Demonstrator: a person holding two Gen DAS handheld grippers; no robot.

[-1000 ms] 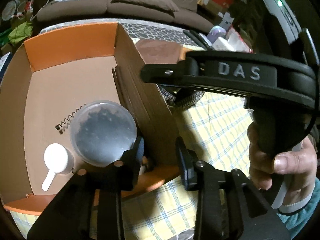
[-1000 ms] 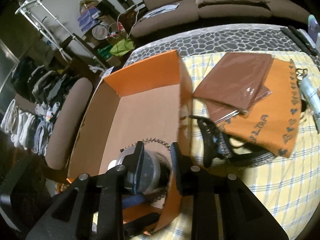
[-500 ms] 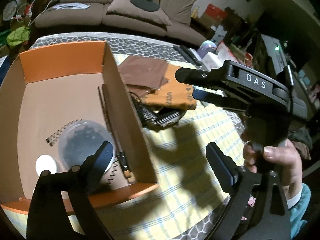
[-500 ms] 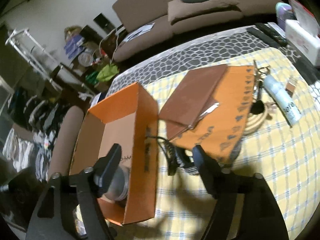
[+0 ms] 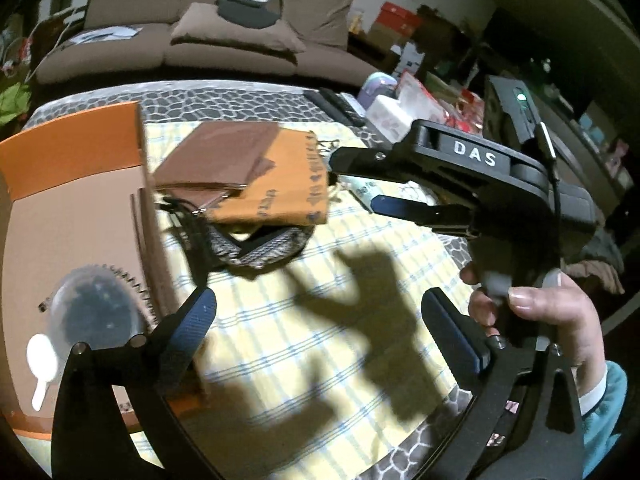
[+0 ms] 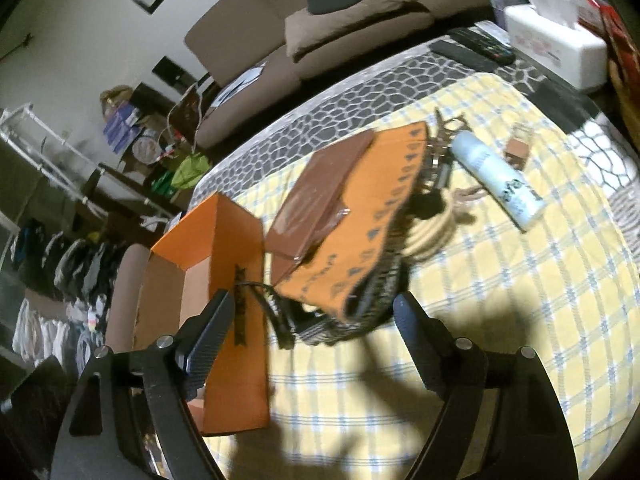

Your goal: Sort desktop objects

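An orange cardboard box (image 5: 76,160) stands at the left of the yellow checked cloth. Inside it lie a round clear container (image 5: 96,312) with dark contents, a white scoop (image 5: 40,356) and a wire spiral. My left gripper (image 5: 316,312) hangs over the cloth just right of the box, its jaws opening with nothing between them. My right gripper (image 6: 314,312) is also opening and empty, in front of a pile of a brown packet (image 6: 320,184), an orange pouch (image 6: 360,232) and a black patterned item. In the left wrist view the right gripper (image 5: 360,182) hovers beside that pile.
On the cloth lie a white bottle (image 6: 500,176), a small brown block (image 6: 520,146), keys (image 6: 440,140) and a rope coil (image 6: 432,228). Remotes (image 6: 472,48) and a white tissue box (image 6: 556,52) sit at the far edge. A brown sofa stands behind.
Both grippers drew back from the box toward the right and their jaws spread wide. The round container stayed in the box.
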